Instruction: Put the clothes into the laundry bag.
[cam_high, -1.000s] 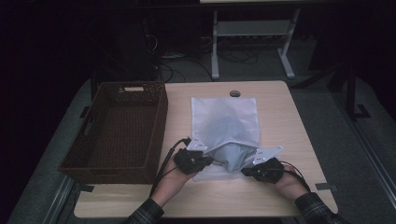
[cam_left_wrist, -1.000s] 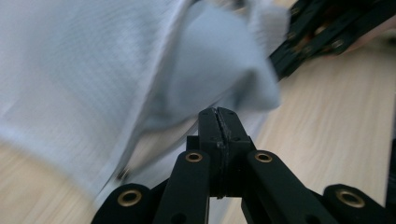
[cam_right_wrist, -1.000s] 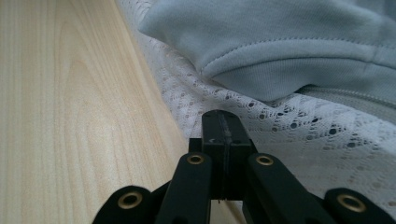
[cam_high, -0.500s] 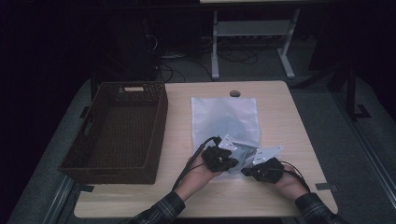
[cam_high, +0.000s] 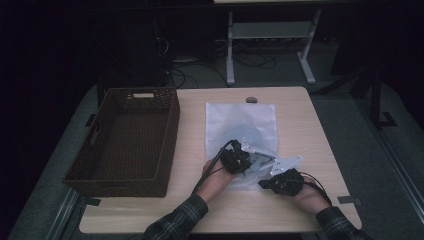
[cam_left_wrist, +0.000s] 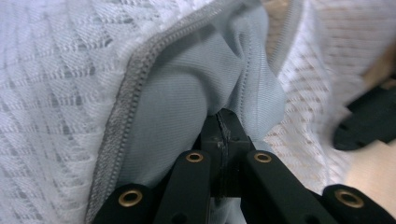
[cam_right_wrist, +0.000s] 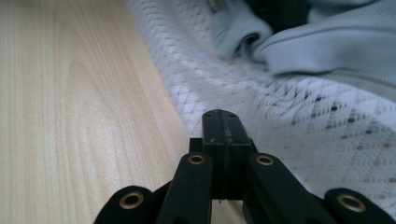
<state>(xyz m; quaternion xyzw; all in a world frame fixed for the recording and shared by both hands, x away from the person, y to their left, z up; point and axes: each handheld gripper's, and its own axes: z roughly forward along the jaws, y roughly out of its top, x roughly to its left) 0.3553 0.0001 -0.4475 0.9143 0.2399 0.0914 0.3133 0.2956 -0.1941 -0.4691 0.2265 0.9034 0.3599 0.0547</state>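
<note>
From above, the white mesh laundry bag (cam_high: 241, 131) lies flat on the table (cam_high: 300, 210) beside the empty wicker basket (cam_high: 125, 140), a pale grey garment (cam_high: 257, 162) bunched at its near mouth between the left gripper (cam_high: 239, 161) and the right gripper (cam_high: 280, 181). Along the left gripper (cam_left_wrist: 224, 122), the jaws are pressed together on a fold of grey cloth (cam_left_wrist: 187, 93) at the zip edge (cam_left_wrist: 140, 74). Along the right gripper (cam_right_wrist: 223, 122), the jaws pinch the bag's mesh hem (cam_right_wrist: 196, 119) at the table edge. If the left one pushes hard, I reckon the hem could slip free or cloth catch the zip. How much garment sits inside is hard to tell.
</note>
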